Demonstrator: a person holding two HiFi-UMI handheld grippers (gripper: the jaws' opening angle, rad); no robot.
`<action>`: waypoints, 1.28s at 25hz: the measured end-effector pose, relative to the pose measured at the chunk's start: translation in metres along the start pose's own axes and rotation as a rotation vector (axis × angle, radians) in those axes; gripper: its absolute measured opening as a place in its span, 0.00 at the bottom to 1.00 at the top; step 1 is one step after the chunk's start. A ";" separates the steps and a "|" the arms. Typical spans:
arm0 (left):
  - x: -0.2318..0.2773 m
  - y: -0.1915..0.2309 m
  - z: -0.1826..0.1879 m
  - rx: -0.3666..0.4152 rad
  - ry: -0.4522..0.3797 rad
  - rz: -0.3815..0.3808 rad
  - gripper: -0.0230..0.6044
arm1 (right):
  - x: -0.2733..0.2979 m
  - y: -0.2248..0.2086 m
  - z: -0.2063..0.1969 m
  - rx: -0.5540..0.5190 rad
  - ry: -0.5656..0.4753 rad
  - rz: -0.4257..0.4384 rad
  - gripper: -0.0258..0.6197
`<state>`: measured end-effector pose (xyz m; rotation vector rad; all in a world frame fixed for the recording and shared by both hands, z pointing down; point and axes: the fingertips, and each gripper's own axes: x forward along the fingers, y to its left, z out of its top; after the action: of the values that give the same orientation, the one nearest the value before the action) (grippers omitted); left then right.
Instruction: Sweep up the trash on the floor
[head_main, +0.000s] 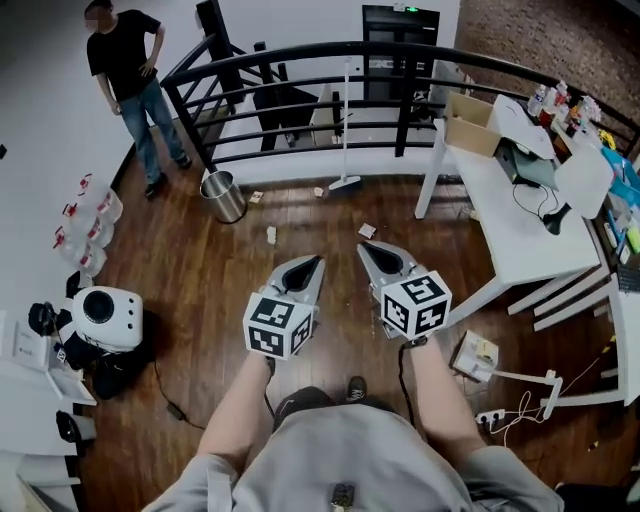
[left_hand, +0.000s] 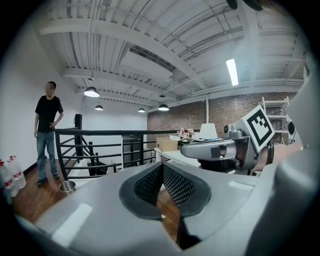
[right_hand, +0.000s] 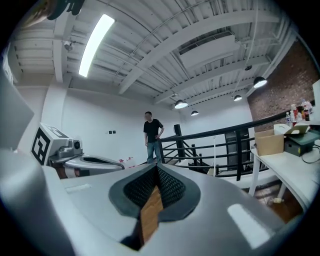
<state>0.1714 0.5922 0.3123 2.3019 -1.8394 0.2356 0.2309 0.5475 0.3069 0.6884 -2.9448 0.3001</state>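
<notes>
the sweep has not begun: the broom (head_main: 346, 184) stands untouched, leaning upright against the black railing (head_main: 403, 125) at the far side of the wooden floor (head_main: 200, 270), its head down on the boards. the left tongs (head_main: 316, 260) and the right tongs (head_main: 364, 248) are held out side by side ahead of the person, pointing roughly toward it. each pair is pressed together with nothing between the pads, only floor showing through the slit. the scraps of trash (head_main: 271, 235) are small and pale, scattered on the floor between the tongs and the railing: another scrap (head_main: 367, 230) lies just beyond the right tongs, with more near the broom head and beside the metal bin (head_main: 224, 196). the step in hand looks like the approach to fetch the broom. next, i judge, the tongs must reach the handle, part, and clamp it — likely one high and one low — before any scrap can be pushed into a pile.
</notes>
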 end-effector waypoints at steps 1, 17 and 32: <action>0.011 0.006 0.003 0.002 0.001 0.003 0.05 | 0.009 -0.009 0.002 0.002 0.001 0.004 0.04; 0.199 0.215 0.041 -0.033 -0.006 -0.085 0.05 | 0.250 -0.130 0.051 -0.060 0.070 -0.089 0.04; 0.374 0.362 0.057 -0.051 0.070 -0.087 0.05 | 0.421 -0.274 0.067 0.024 0.083 -0.122 0.04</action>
<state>-0.0993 0.1468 0.3622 2.3018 -1.6884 0.2501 -0.0257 0.1120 0.3480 0.8330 -2.8110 0.3448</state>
